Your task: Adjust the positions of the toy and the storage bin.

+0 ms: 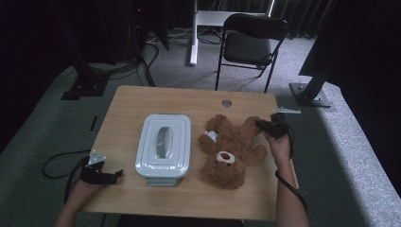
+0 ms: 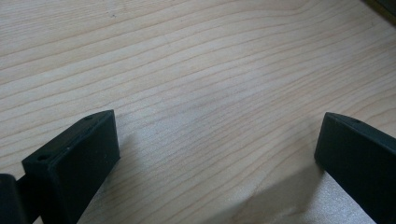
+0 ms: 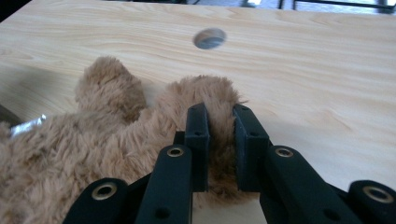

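Observation:
A brown teddy bear (image 1: 229,151) lies on its back on the wooden table (image 1: 189,101), head toward the front edge. My right gripper (image 1: 261,124) is shut on one of its legs at the far right; in the right gripper view the jaws pinch the furry leg (image 3: 205,95) of the teddy bear (image 3: 93,140). A pale lidded box (image 1: 164,145) with a handle on top sits left of the bear. My left gripper (image 1: 119,173) rests low at the table's front left, open, with bare wood (image 2: 210,93) between its fingertips (image 2: 81,154).
A round cable hole (image 1: 226,102) is in the table's far edge. A black folding chair (image 1: 248,42) stands behind the table. Cables trail off the left side over the grey carpet. Bare wood lies in front of the box and bear.

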Demonstrator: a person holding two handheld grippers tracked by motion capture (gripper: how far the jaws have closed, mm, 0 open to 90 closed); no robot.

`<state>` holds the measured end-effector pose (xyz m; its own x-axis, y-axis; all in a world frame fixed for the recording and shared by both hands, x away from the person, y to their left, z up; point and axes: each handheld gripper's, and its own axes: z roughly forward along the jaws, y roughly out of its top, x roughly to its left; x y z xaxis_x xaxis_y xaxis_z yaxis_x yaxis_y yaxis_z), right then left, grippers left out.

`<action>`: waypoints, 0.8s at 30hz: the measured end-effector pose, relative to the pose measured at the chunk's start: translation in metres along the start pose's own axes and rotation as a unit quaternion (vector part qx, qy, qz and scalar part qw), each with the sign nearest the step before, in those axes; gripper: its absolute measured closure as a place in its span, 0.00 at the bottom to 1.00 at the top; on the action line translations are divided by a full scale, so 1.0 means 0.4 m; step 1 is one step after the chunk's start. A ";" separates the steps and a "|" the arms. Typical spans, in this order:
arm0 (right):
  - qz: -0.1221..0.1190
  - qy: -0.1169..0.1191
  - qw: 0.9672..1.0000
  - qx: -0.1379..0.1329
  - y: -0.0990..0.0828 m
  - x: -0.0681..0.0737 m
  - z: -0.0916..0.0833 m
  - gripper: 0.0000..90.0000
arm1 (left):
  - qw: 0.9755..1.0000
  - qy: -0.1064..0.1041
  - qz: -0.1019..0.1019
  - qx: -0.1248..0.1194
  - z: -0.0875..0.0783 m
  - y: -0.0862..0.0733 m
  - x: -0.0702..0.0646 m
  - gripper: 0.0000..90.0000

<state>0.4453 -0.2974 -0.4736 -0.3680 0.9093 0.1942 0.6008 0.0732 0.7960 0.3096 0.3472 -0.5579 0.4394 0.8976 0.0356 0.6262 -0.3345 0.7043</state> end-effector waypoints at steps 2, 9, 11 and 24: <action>0.008 -0.010 1.000 -0.004 -0.020 -0.013 -0.022 0.87 | 1.000 0.000 0.000 0.000 0.000 0.000 0.000 0.00; 0.026 -0.029 0.999 -0.004 -0.091 -0.042 -0.093 0.87 | 1.000 0.000 0.000 0.000 0.000 0.000 0.000 0.00; 0.025 -0.034 0.999 -0.006 -0.103 -0.041 -0.108 0.87 | 1.000 -0.001 0.001 0.001 0.001 0.001 0.000 0.00; 0.024 -0.057 0.998 -0.019 -0.248 0.017 -0.268 0.86 | 1.000 -0.004 0.005 0.001 0.002 0.003 0.002 0.00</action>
<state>0.3071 -0.3426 -0.4899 -0.2551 0.9523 0.1675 0.5870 0.0148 0.8095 0.3112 0.3475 -0.5577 0.4512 0.8916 0.0375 0.6225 -0.3445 0.7027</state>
